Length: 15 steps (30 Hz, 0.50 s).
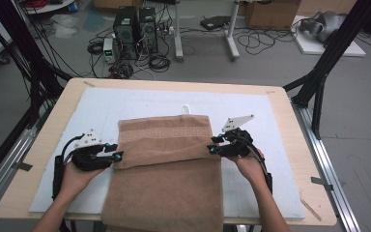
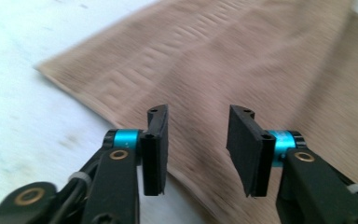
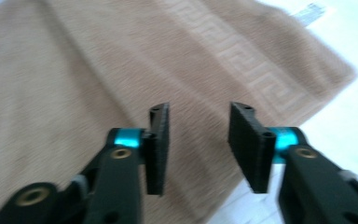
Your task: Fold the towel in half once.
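At the centre of the frame, the tan terry towel with a Greek-key border [image 1: 166,164] lies on the white-covered surface [image 1: 270,121], its far end folded toward you over the rest. Your left hand-held gripper [image 1: 118,151] and right hand-held gripper [image 1: 214,144] flank the fold's edge, jaws parted and empty, likely so the fold lies flat and square.

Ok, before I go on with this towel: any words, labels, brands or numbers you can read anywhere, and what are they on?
None can be read.
Small white tag at the far edge of the brown towel: any print is too small and blurred to read.
Towel border: a woven key pattern, no letters.
Computer towers on the floor behind the table: no legible marking.
Cardboard boxes at the back: no legible print.
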Motion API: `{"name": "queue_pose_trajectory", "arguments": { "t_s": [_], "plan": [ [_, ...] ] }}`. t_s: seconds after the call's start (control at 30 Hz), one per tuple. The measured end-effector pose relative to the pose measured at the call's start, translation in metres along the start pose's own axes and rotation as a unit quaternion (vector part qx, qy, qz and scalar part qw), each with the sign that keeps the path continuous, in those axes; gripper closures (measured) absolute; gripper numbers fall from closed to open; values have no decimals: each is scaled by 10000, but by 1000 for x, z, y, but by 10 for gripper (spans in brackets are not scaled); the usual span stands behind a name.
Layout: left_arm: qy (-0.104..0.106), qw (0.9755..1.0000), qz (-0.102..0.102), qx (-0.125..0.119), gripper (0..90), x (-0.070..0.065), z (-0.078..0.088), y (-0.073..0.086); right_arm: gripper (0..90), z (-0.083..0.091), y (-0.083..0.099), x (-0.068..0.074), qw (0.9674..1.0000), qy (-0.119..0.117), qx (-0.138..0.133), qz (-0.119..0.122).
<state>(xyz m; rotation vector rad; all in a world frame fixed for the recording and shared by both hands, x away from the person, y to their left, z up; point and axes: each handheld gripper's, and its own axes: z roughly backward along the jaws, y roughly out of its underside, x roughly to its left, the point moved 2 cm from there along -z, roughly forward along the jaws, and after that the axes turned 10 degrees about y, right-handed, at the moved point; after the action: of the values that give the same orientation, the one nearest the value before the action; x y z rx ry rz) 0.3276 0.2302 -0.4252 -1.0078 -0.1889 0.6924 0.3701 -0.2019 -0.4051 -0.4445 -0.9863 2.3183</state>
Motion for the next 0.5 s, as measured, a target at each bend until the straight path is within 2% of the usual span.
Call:
{"name": "queue_pose_trajectory", "arguments": {
  "t_s": [0.03, 0.07, 0.1, 0.17, 0.2, 0.23, 0.3, 0.33, 0.4, 0.5],
  "plan": [
    [-42, 10000, -29, 72, 565, 2, -3, -2, 505, -2, -1, -2, 10000, -24, -4, -61],
    [16, 10000, 9, 89, 560, 3, -6, -3, 483, -5, 0, -3, 9999, -90, -45, -115],
    [130, 9998, 56, 150, 553, 4, -10, -3, 475, -8, 1, -4, 9998, -156, 50, -138],
    [335, 9982, 75, 497, 551, 2, -20, 0, 480, -15, 6, -3, 9989, -330, 270, -205],
    [411, 9970, 16, 657, 560, 0, -24, 2, 532, -18, 8, -2, 9984, -396, 348, -198],
    [437, 9960, -74, 781, 599, -2, -27, 5, 624, -19, 11, 0, 9978, -506, 393, -149],
    [472, 9951, -176, 850, 676, -5, -30, 7, 786, -20, 15, 4, 9960, -720, 529, -6],
    [497, 9950, -226, 838, 728, -6, -30, 8, 812, -19, 17, 7, 9955, -745, 570, 109],
    [540, 9949, -205, 828, 807, -5, -29, 8, 821, -16, 20, 13, 9948, -796, 614, 174],
    [514, 9954, -249, 774, 830, -6, -25, 7, 826, -10, 26, 23, 9947, -835, 558, 226]
  ]
}}
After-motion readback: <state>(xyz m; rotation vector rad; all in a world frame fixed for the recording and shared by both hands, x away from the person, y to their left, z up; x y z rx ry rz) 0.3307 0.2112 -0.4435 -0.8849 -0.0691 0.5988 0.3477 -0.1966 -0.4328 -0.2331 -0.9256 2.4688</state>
